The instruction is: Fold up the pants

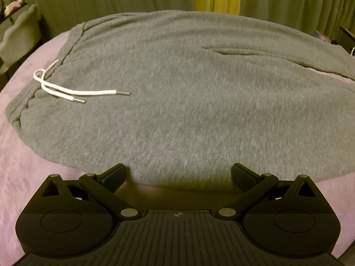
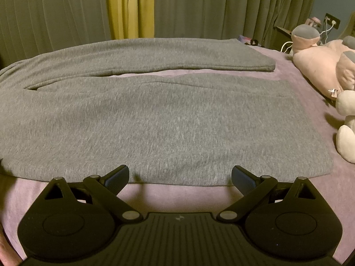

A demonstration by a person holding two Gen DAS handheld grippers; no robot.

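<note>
Grey sweatpants [image 1: 177,102] lie flat on a lilac bed cover [image 1: 26,159], waistband to the left with a white drawstring [image 1: 73,92] on top. My left gripper [image 1: 177,175] is open, its jaws wide at the near edge of the pants by the hip. In the right wrist view the two pant legs [image 2: 155,115] run to the right, the far leg [image 2: 177,55] apart from the near one, cuffs at the right. My right gripper [image 2: 179,176] is open at the near edge of the near leg. Neither holds cloth.
Pink and cream plush toys [image 2: 328,66] lie on the bed at the right, close to the cuffs. Grey and yellow curtains [image 2: 131,6] hang behind the bed. A pale chair [image 1: 20,35] stands at the far left. A wall socket with cables [image 2: 330,21] is at the far right.
</note>
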